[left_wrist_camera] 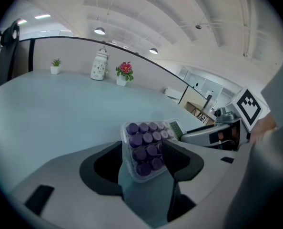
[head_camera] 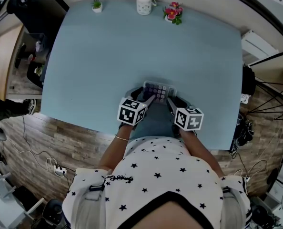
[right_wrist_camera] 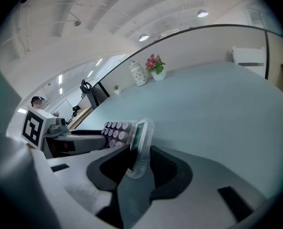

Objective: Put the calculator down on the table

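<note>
Lowering looks to be the step in hand: the calculator (head_camera: pixel 158 90) lies bridged between the two grippers, low over the near edge of the desk (head_camera: pixel 132 46), though whether it touches the desk cannot be told. The left gripper (left_wrist_camera: pixel 144 157) is clamped on its keypad end. The right gripper (right_wrist_camera: pixel 140 162) sits narrow on the display end, its pads seemingly against both faces. Next, by my judgement, it needs settling flat just ahead of both grippers, then each pair of jaws eased wide and backed off without dragging it.

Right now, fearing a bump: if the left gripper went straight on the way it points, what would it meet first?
The calculator, already between the jaws of the left gripper; beyond it, probably the table.
</note>
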A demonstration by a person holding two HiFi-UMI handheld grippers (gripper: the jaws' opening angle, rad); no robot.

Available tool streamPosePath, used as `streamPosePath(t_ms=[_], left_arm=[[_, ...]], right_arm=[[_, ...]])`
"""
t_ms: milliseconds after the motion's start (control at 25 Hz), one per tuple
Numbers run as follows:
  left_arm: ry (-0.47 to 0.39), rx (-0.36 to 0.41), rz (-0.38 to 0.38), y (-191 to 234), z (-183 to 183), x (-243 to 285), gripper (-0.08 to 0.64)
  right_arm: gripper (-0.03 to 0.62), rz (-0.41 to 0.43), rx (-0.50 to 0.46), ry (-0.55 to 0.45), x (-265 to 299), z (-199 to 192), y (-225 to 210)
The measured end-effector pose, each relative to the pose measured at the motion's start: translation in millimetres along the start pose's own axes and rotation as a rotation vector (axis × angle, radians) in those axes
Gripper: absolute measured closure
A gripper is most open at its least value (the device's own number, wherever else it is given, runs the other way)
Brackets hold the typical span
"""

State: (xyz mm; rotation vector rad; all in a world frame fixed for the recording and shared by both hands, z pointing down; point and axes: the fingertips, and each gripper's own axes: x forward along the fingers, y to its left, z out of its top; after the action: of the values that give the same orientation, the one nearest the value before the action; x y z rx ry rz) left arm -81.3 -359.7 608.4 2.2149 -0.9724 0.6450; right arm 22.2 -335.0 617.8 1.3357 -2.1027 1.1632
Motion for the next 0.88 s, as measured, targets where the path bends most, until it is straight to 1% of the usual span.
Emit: streamPosePath(t_ms=[520,880], left_arm=[[-0.002,-0.030,-0.008,1.8,0.0,3.2,0.291],[-0.006,-0.028,-0.004,2.3,1.4,4.7,0.290]], right_arm=[[0.451,-0.024,-0.031,0.001,1.7,2.1,-2.5],[0.440,-0.047,-0.067,0.006,2.3,3.8,-3.8]])
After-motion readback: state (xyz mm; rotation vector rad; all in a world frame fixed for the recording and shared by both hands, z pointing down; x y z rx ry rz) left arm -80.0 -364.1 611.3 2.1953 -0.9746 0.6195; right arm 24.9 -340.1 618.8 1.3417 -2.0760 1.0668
